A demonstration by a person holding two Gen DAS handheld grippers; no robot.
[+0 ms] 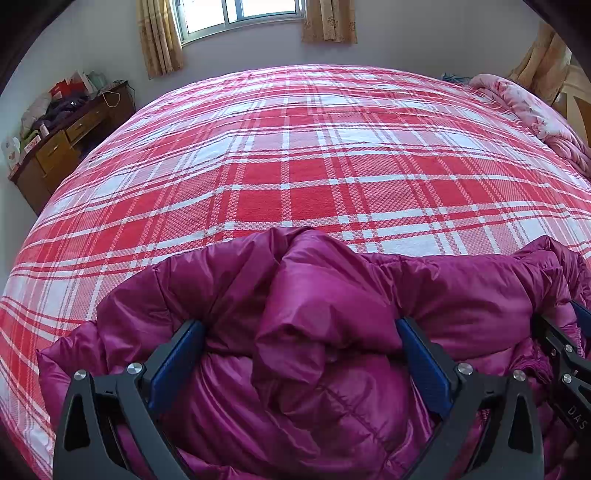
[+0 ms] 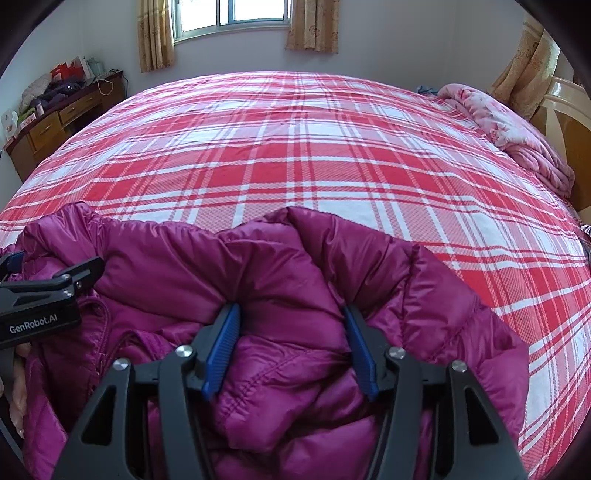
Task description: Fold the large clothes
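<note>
Nearby, floral quilt (image 2: 517,133), cluttered desk (image 1: 70,133) — both grippers' fingers (image 1: 173,365) (image 2: 223,347) pinching bunched purple jacket (image 2: 295,266) on plaid bed (image 1: 295,147).

Puffer jacket (image 1: 325,295): glossy magenta-purple, quilted in stitched bands; zip edge of the same purple. Bed sheet (image 1: 295,155): plaid of red and white, with finely checked pinkish squares between. Folded quilt (image 2: 509,129) at far right: pale pink with a rose floral print. Curtains (image 1: 328,22): tan-gold with a faint flower motif; wall pale lilac-grey. Desk (image 2: 62,110): mid-brown wood. Left gripper (image 1: 299,332) and right gripper (image 2: 291,317): black frames, blue pads; white lettering on the black body.
</note>
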